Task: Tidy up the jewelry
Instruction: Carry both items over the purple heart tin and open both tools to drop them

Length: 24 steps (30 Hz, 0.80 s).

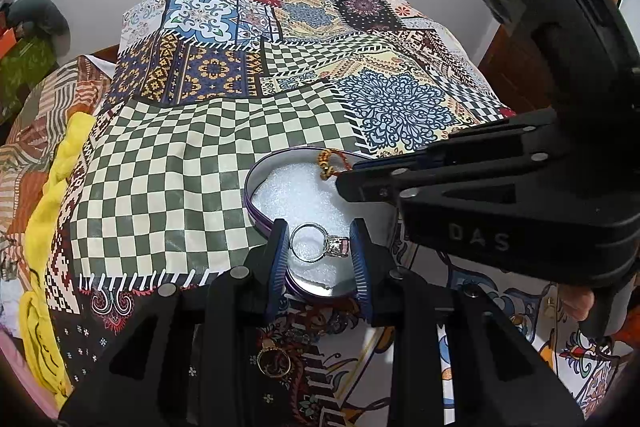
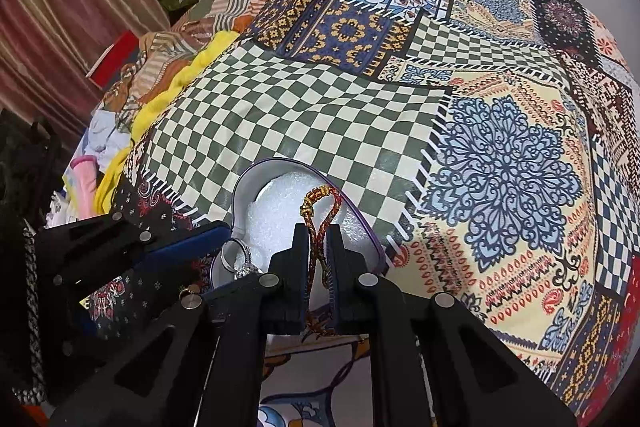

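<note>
**Both grippers holding jewelry over the foam-lined box**

The left gripper [image 1: 320,247] is pinching a silver ring [image 1: 318,243] between its blue pads [image 1: 279,259]; the stone setting is touching the right pad, the band is pointing toward the left one. The ring is hanging just above the white foam [image 1: 296,195] inside a purple-rimmed jewelry box [image 1: 256,171], near the box's close edge. In the right wrist view the same ring [image 2: 238,259] is showing at the box's left side, with the left gripper's blue finger [image 2: 188,239] coming in from the left.

The right gripper [image 2: 320,267] is clamping a red-and-gold braided cord bracelet [image 2: 320,227]; the jaws are pressed nearly together on the cord. The knotted gold end is sticking out past the fingertips, over the foam [image 2: 276,211] and near the far rim of the box [image 2: 280,163]. The rest of the cord is trailing back between the fingers. In the left wrist view the right gripper [image 1: 352,179] is reaching in from the right with the bracelet's [image 1: 328,163] gold knot at its tip, above the box rim.

The box is sitting on a patchwork bedcover [image 1: 200,155], at the edge of its green-and-cream checkered patch. A gold ring [image 1: 274,361] is lying on the cover, partly hidden between the left gripper's arms. A yellow cloth [image 1: 44,219] is bunched along the cover's left side.
</note>
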Tool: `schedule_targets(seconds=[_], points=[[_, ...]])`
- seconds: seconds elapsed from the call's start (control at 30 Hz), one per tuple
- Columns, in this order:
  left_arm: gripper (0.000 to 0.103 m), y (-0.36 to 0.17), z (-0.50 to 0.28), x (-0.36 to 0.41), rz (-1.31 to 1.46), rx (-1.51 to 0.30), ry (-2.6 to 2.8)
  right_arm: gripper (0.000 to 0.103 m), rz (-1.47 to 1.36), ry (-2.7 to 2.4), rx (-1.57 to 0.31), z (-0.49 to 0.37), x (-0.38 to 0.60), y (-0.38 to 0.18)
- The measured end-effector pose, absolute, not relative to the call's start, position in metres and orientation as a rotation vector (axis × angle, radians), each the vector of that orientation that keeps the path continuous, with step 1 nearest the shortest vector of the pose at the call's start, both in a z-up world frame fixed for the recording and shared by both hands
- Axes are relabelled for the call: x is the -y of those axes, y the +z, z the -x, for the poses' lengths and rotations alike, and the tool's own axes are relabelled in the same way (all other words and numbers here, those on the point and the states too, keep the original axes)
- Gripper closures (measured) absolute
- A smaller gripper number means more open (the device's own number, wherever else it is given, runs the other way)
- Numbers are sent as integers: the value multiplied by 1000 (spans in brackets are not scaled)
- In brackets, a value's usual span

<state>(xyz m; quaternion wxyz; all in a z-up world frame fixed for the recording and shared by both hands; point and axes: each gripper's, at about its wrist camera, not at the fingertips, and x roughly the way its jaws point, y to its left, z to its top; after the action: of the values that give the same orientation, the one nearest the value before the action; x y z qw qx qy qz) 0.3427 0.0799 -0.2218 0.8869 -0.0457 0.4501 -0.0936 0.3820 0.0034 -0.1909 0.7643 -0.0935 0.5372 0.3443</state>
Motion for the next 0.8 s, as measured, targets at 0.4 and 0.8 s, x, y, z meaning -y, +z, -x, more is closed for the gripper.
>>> schedule_targets(seconds=[0.4, 0.8], points=[[73, -206, -327, -84, 61, -902, -174, 68, 217, 732, -1136, -377, -6, -178], [71, -168, -292, -113, 86, -852, -122, 68, 214, 710, -999, -347, 23, -129]])
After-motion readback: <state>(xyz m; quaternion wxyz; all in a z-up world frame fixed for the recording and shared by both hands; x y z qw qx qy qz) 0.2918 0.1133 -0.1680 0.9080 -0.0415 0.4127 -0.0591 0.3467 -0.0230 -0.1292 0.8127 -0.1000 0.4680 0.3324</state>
